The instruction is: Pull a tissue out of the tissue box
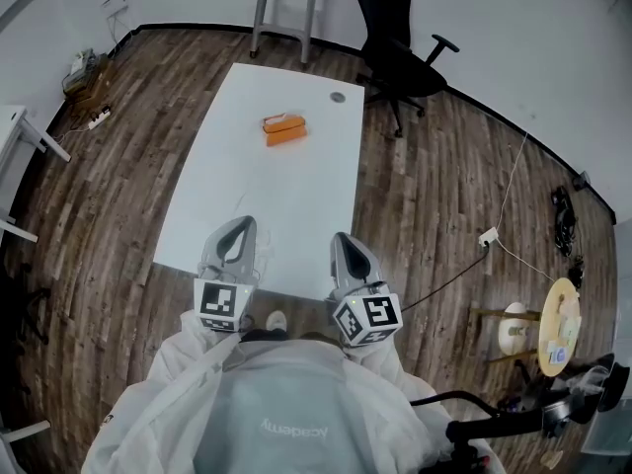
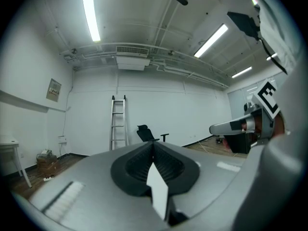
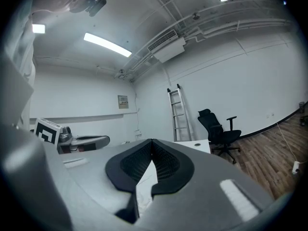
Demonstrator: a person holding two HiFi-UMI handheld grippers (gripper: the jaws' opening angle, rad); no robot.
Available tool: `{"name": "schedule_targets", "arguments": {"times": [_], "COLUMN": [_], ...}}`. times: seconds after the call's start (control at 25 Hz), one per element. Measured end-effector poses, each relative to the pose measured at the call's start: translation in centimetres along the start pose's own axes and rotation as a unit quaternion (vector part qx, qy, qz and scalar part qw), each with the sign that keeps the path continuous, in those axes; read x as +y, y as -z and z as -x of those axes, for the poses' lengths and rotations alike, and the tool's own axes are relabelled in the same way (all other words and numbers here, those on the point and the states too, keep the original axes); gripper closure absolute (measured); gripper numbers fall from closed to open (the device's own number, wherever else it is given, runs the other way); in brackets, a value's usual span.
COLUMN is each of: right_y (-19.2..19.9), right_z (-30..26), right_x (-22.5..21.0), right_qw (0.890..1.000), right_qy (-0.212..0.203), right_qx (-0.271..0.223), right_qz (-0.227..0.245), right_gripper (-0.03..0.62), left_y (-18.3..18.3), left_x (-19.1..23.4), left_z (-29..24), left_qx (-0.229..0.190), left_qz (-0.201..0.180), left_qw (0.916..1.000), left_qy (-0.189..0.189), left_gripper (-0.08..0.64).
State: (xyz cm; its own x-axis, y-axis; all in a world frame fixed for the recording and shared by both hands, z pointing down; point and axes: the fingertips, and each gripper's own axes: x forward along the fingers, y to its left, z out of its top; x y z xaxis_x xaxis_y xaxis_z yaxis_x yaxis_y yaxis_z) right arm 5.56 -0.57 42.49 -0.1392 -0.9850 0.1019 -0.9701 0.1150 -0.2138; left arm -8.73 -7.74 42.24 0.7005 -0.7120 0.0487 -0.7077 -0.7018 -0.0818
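Note:
An orange tissue box point(image 1: 284, 128) with white tissue showing at its top sits on the far half of the white table point(image 1: 227, 215). Both grippers hover side by side over the table's near edge, well short of the box and pointing toward it. My left gripper point(image 1: 237, 227) has its jaws pressed together with nothing between them, as the left gripper view point(image 2: 154, 146) also shows. My right gripper point(image 1: 343, 240) is likewise shut and empty point(image 3: 152, 143). Neither gripper view shows the box.
A black office chair point(image 1: 395, 38) stands beyond the table's far right corner, a ladder point(image 1: 286, 8) leans at the back wall. A cable grommet point(image 1: 338, 97) sits near the table's far edge. A cable and socket point(image 1: 488, 237) lie on the wood floor at right.

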Motion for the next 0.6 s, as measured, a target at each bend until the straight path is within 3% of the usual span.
{"name": "schedule_targets", "arguments": {"times": [0.6], "right_y": [0.6], "right_z": [-1.3], "right_x": [-3.2], "right_qw": [1.0], "right_qy": [-0.017], "right_qx": [0.025], "right_qz": [-0.009], "right_gripper": [0.591], "left_y": [1.3], "left_x": [-1.5], "left_z": [-3.1], "left_qx": [0.027], "left_qz": [0.006], "left_qw": [0.9995], "left_qy": [-0.011], "left_gripper": [0.56]}}
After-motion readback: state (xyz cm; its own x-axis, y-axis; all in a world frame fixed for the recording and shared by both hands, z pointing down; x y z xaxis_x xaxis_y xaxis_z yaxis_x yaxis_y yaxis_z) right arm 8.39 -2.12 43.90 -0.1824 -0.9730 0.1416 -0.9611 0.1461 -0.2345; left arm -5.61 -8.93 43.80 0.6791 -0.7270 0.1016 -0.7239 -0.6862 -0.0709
